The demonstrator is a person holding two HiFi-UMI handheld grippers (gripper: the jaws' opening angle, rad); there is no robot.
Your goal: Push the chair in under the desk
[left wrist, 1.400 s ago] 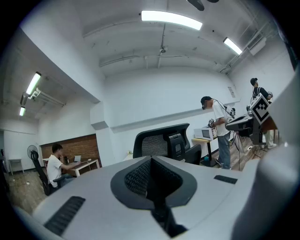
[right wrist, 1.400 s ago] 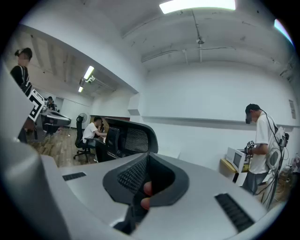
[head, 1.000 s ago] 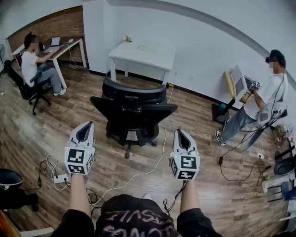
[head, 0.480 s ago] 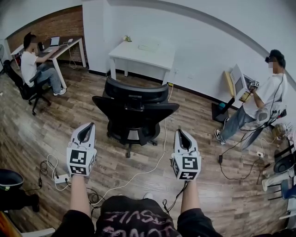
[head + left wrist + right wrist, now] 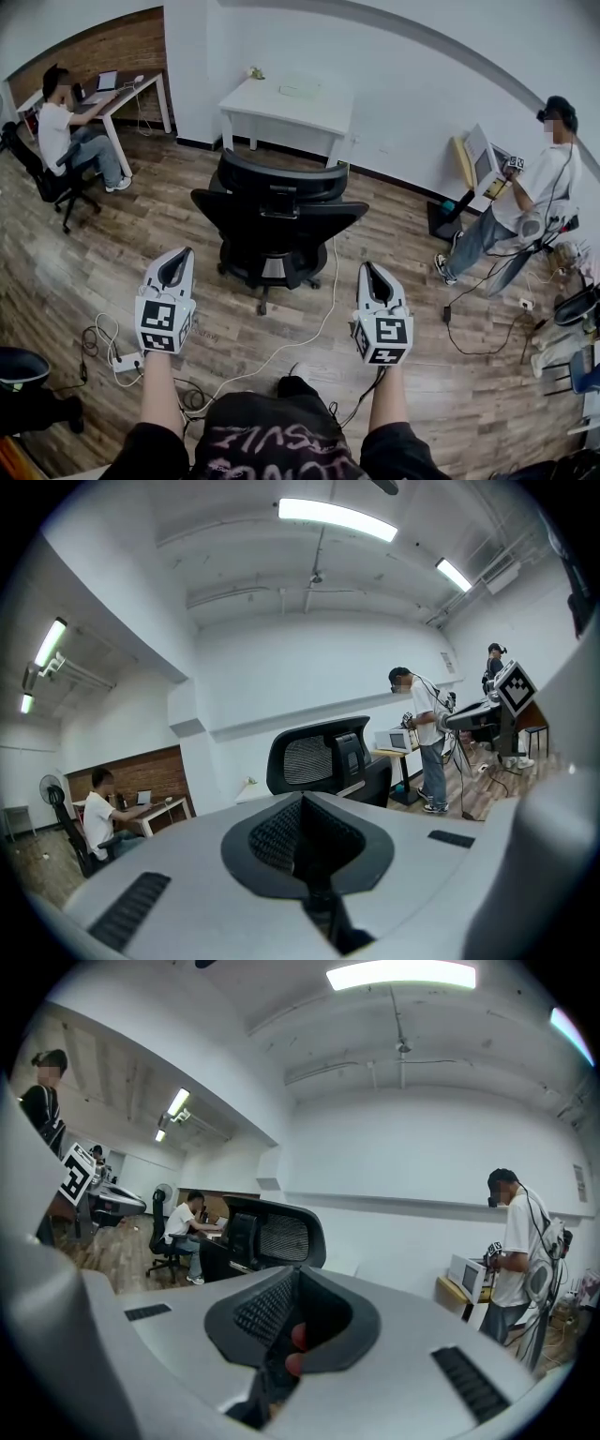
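Note:
A black office chair (image 5: 277, 225) stands on the wood floor with its mesh back (image 5: 322, 757) toward me, a little out from the white desk (image 5: 291, 98) by the far wall. My left gripper (image 5: 175, 257) is shut and holds nothing, short of the chair and to its left. On the other side my right gripper (image 5: 368, 272) is also shut and empty, off the chair's right. Neither touches the chair. The chair back (image 5: 278, 1229) shows beyond the closed jaws in the right gripper view.
A white cable (image 5: 291, 349) and a power strip (image 5: 123, 361) lie on the floor between me and the chair. One person (image 5: 67, 131) sits at a brown desk far left. Another person (image 5: 530, 206) stands at the right beside a small table (image 5: 473, 161). A dark chair (image 5: 21, 375) stands at lower left.
The view has crept slightly toward the chair and a foot now shows at the bottom. Both grippers keep their places in front of me, still shut.

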